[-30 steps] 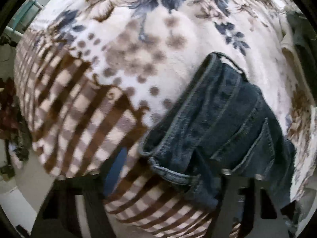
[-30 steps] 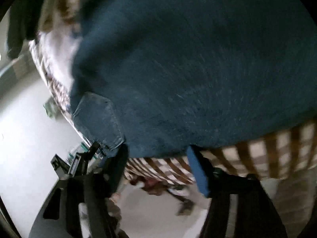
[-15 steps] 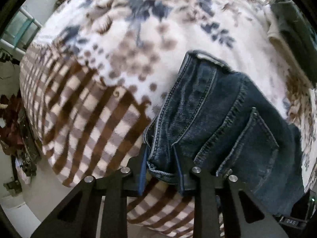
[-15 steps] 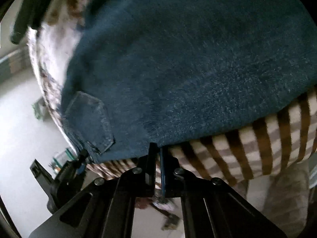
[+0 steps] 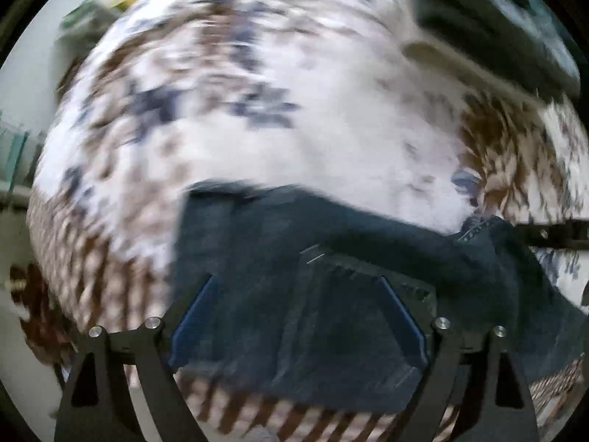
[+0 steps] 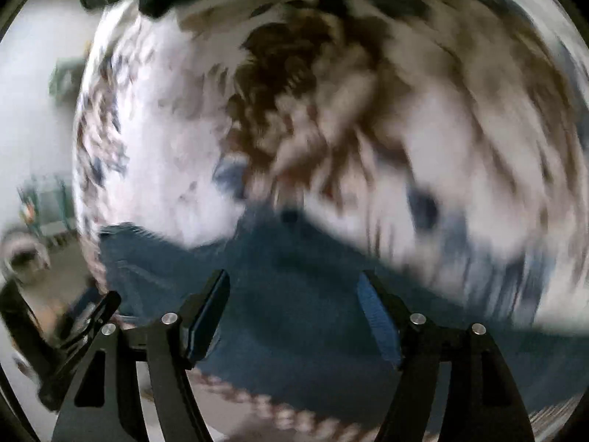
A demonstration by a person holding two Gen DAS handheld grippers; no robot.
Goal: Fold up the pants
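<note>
Across the lower half of the left wrist view lie the jeans (image 5: 294, 287), dark blue denim spread on a blanket (image 5: 331, 140) with a white ground, brown and navy flowers, and a brown check band along its lower edge. We see the left tool (image 5: 300, 316) with its two black fingers spread wide, blue pads (image 5: 195, 316) facing inward, and nothing pinched between them; the denim fills the gap behind them, though the blur keeps us from telling whether the tips touch it. At the right edge of that frame a thin black bar reaches in just above the far end of the jeans; we take it for part of the other tool but cannot be sure. In the upper right corner a dark green cloth (image 5: 515, 25) sits at the blanket's far edge.

In the right wrist view the jeans (image 6: 313, 313) again cover the lower middle of the frame, their upper edge running from the left toward the right with the flowered blanket (image 6: 368, 110) above. Our right tool (image 6: 292, 313) is likewise spread apart, blue pads (image 6: 379, 324) showing on the inner faces, gripping nothing. A black clip-like part sits at the lower left of this frame beside the left finger. Both views are heavily smeared by motion, so seams and pockets are hard to make out
</note>
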